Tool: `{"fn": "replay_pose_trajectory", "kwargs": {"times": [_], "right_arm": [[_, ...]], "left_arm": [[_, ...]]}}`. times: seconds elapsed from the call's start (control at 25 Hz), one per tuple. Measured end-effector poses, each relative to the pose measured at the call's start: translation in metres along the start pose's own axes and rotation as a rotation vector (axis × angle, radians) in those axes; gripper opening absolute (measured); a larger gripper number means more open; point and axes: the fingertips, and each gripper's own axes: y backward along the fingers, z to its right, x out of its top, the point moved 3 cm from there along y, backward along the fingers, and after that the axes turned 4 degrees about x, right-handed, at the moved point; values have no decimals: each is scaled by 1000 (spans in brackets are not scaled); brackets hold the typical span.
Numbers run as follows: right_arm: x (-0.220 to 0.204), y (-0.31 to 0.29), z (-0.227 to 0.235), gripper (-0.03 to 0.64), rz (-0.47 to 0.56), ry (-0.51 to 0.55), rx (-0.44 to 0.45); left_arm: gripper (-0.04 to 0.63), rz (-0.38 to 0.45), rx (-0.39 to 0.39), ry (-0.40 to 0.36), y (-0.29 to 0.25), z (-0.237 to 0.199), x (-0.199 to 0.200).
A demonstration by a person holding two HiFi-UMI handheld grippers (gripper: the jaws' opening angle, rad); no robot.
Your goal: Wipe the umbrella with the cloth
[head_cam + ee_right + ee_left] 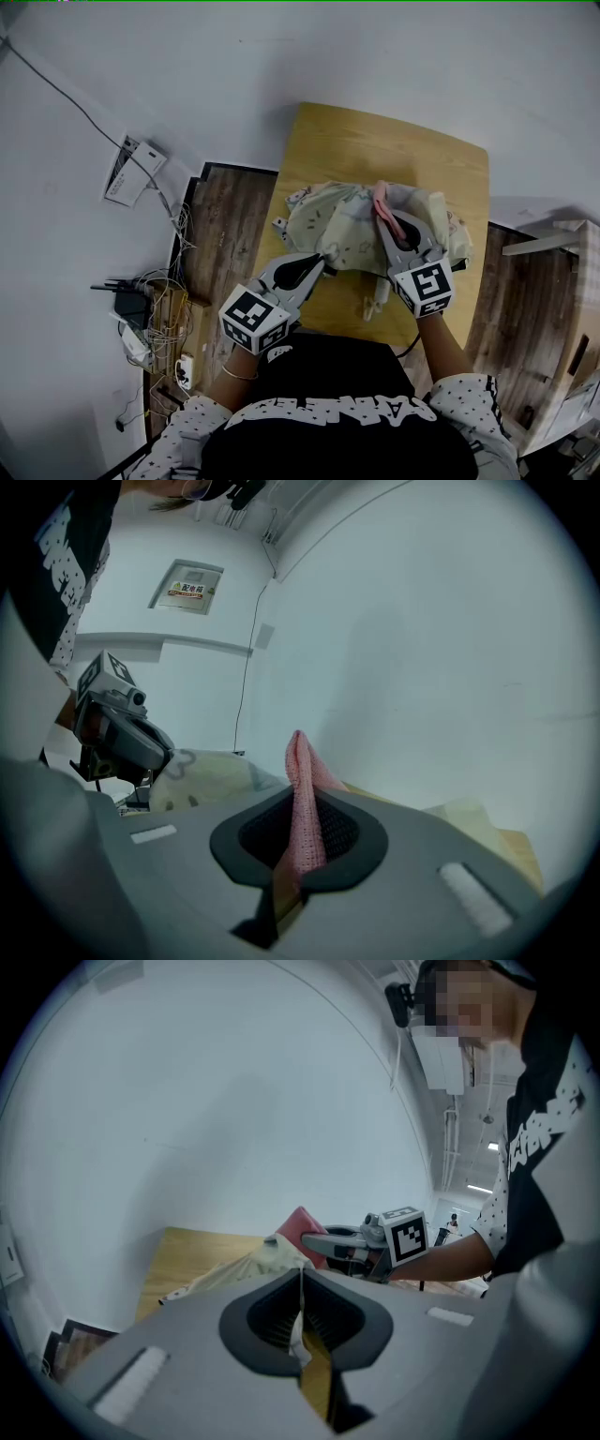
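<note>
Left gripper (323, 255) pinched shut on cream patterned fabric umbrella (342, 225) lying on wooden table (375, 141), right gripper (381, 214) clamped on pink knitted cloth (380, 195) atop it; wiping drag may tug the thin fabric free.

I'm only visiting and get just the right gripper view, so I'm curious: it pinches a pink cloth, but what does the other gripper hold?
Observer: The left gripper is shut on a thin fold of the pale umbrella.
Visitor: Where does that umbrella lie?
Observer: The head view shows it bunched up across the middle of a wooden table.
Visitor: And is my cloth near it?
Observer: Yes, the right gripper holds the cloth at the umbrella's top fold; actual contact I cannot tell.
</note>
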Motion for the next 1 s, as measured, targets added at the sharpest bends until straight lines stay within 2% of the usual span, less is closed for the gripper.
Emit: {"fn": "replay_pose_trajectory", "kwargs": {"times": [0.6, 1.0], "right_arm": [[-25, 18, -34, 32, -101, -19, 102], [-39, 30, -60, 32, -116, -36, 173]], "left_arm": [[9, 0, 28, -6, 1, -5, 0], [9, 8, 36, -14, -1, -2, 2]]}}
